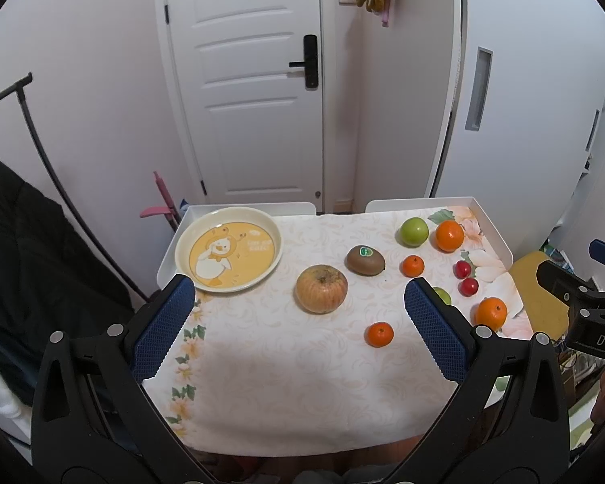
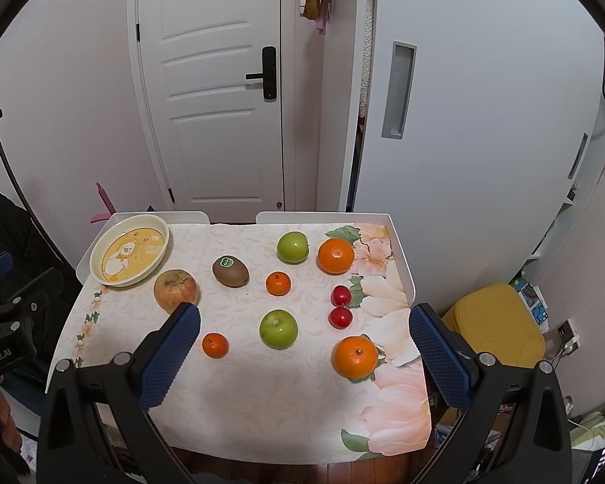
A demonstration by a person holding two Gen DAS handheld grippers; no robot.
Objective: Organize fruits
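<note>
Both grippers hang over the near edge of the table [image 2: 399, 242], nothing touched. The left gripper [image 1: 298, 300] is spread wide and empty; the right gripper [image 2: 304, 324] is just as wide, gripping nothing. Far-left corner: the plate [image 2: 130, 251], bare, with a cartoon print. Just beside it, the apple [image 2: 176, 289], reddish-yellow. Toward the far edge, the kiwi [image 2: 230, 271], sticker up. Near the near edge, 1 small tangerine [image 2: 215, 345]; another tangerine [image 2: 278, 283] sits mid-table. 2 green apples: one far [image 2: 292, 247], one near [image 2: 278, 328]. Then 2 red fruits [image 2: 340, 306] touching each other. Along the right edge, 2 oranges: far [image 2: 335, 256], near [image 2: 355, 356]. All fruit lies on the cloth [image 2: 242, 403], none on the plate.
</note>
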